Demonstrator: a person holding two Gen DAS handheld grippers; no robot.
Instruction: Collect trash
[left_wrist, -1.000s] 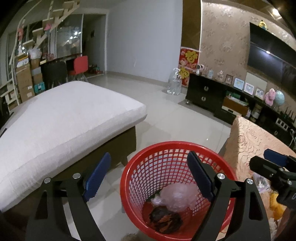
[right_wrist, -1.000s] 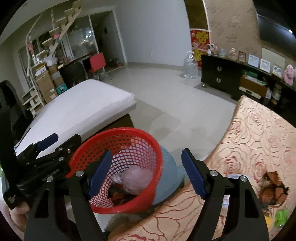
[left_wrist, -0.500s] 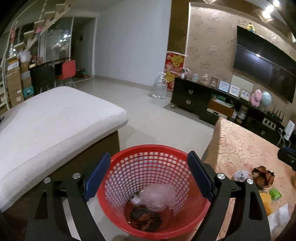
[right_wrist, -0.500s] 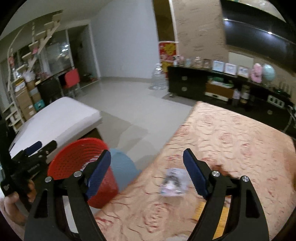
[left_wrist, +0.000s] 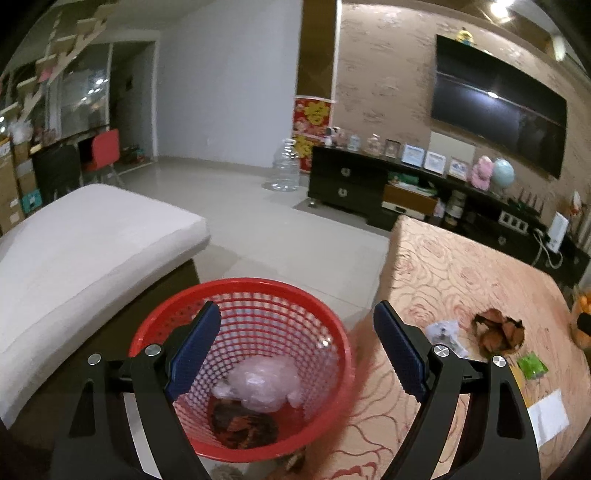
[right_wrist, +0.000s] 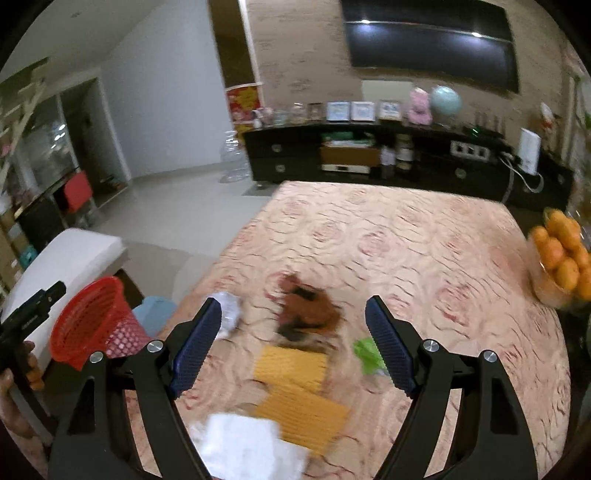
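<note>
a rose-patterned tablecloth (right_wrist: 369, 236) is littered with a brown crumpled wrapper (right_wrist: 306, 310) and yellow packets (right_wrist: 291, 365). both the left gripper (left_wrist: 297, 354) and right gripper (right_wrist: 293, 347) are held wide apart and empty, the left above the red mesh basket (left_wrist: 332, 339).

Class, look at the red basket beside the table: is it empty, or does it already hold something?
Not empty. The left wrist view looks into the red basket: a crumpled clear plastic bag and dark brown scraps lie at its bottom.

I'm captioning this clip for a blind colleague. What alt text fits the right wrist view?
The open right gripper hovers empty above a rose-patterned tablecloth strewn with trash: a brown crumpled wrapper, yellow packets, a green scrap and white paper. A red mesh basket stands at left, oranges at right.
</note>
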